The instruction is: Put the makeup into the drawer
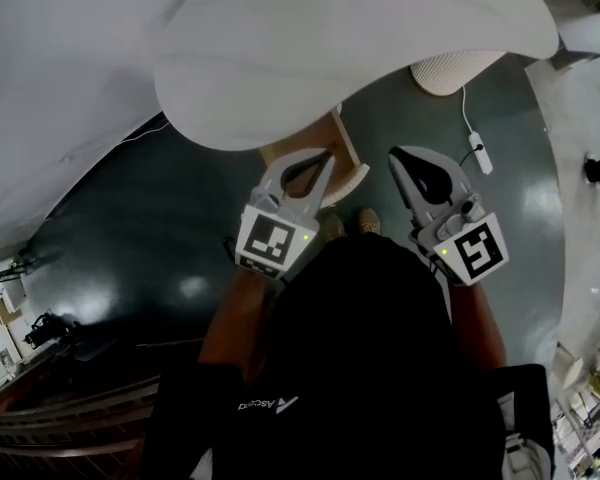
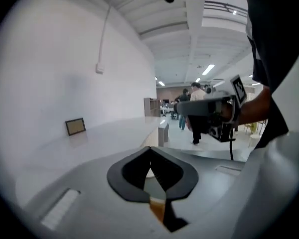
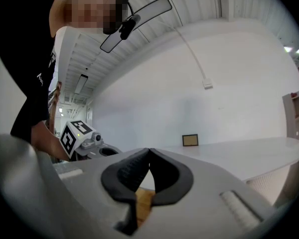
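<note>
No makeup shows in any view. In the head view my left gripper (image 1: pixel 327 158) and right gripper (image 1: pixel 394 158) are held side by side in front of my black shirt, pointing at the edge of the white table (image 1: pixel 350 38). Both are shut, jaw tips touching, with nothing between them. A light wooden piece (image 1: pixel 346 164) pokes out from under the table edge just past the left gripper; whether it is the drawer I cannot tell. In the left gripper view its own gripper (image 2: pixel 149 149) is shut, and likewise the gripper (image 3: pixel 148 151) in the right gripper view.
A small framed picture (image 2: pixel 75 126) (image 3: pixel 190 140) stands on the table by the white wall. A white ribbed base (image 1: pixel 450 68) sits under the table's right end, with a white cable and power strip (image 1: pixel 478 150) on the dark floor. People stand far off (image 2: pixel 194 113).
</note>
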The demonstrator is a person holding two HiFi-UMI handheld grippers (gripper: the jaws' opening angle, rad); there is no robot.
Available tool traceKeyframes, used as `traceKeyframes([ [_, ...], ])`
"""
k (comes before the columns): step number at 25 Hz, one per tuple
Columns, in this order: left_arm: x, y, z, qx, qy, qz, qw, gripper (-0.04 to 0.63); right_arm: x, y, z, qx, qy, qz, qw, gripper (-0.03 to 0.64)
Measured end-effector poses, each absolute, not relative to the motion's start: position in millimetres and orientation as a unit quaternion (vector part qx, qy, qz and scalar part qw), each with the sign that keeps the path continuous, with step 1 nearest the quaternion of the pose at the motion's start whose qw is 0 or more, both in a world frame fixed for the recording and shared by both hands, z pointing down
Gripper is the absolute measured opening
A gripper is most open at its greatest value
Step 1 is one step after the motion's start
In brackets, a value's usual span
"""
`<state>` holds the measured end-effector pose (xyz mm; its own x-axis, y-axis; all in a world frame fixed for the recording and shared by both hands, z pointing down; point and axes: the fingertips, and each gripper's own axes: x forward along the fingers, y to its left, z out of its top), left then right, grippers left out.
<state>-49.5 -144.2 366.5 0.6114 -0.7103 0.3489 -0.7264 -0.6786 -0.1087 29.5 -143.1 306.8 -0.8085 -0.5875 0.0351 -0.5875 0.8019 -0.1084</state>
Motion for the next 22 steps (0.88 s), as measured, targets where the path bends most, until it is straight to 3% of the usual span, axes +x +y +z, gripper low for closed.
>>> traceKeyframes([
  [8,-50,-130,265,0.899,-0.438,0.021,-0.002,0.011,19,-134,271,-0.277,0.959,-0.050,0.037,0.003],
  [22,-50,-122,228,0.892,-0.449,-0.008,-0.042,0.011,18,-132,242,-0.266,0.961,-0.020,0.072,0.003],
])
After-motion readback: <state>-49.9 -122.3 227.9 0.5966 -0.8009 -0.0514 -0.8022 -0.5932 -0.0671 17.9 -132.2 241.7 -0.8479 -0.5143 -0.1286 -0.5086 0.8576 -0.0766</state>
